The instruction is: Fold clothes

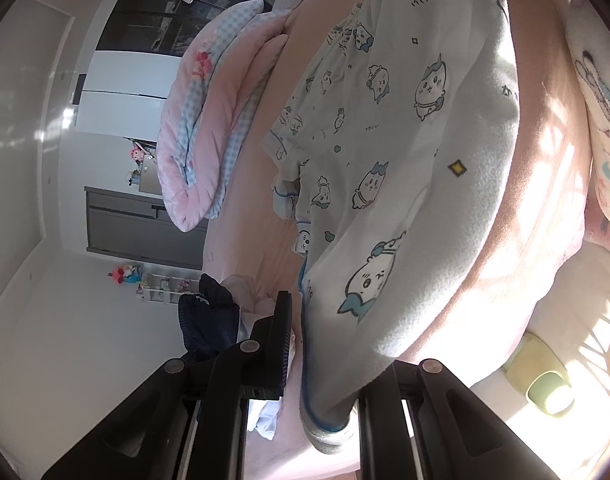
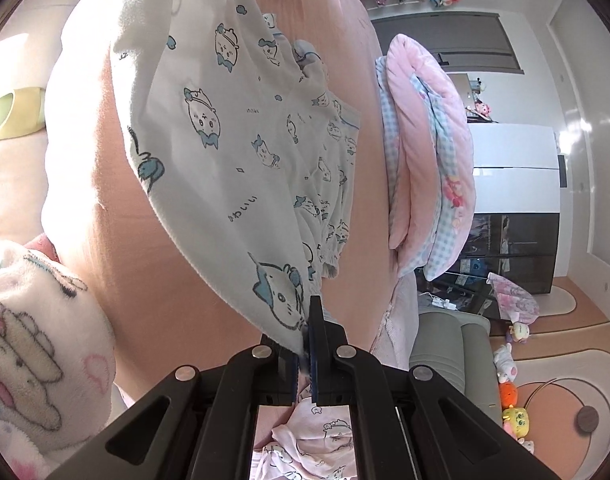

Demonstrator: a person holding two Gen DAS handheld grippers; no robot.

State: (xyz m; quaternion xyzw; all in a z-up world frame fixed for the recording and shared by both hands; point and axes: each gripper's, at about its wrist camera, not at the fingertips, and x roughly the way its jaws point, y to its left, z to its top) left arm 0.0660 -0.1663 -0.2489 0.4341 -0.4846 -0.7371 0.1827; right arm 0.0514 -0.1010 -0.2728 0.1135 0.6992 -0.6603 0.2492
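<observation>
Under both your grippers lies the bed, its pink sheet bare in the middle and sunlit at one side. Over it hangs the top, a white fleece garment printed with blue cartoon animals and trimmed in blue; you hold it stretched between the two grippers, above the sheet, its loose sleeves and hem drooping toward the mattress. Beside it on the bed rests the quilt, pink with blue check, folded into a thick roll and well apart from the top. A fleece blanket with pink and white figures is bunched at the bed's edge, near your right gripper. A dark garment lies crumpled at the far end of the bed, just beyond your left gripper. Your right gripper is closed tight on a corner of the top, cloth pinched between the blue pads. Your left gripper has one finger plainly in sight beside the top's blue-trimmed edge; the cloth drapes over the other, so you cannot tell from this view whether that claw is clamped or slack.
</observation>
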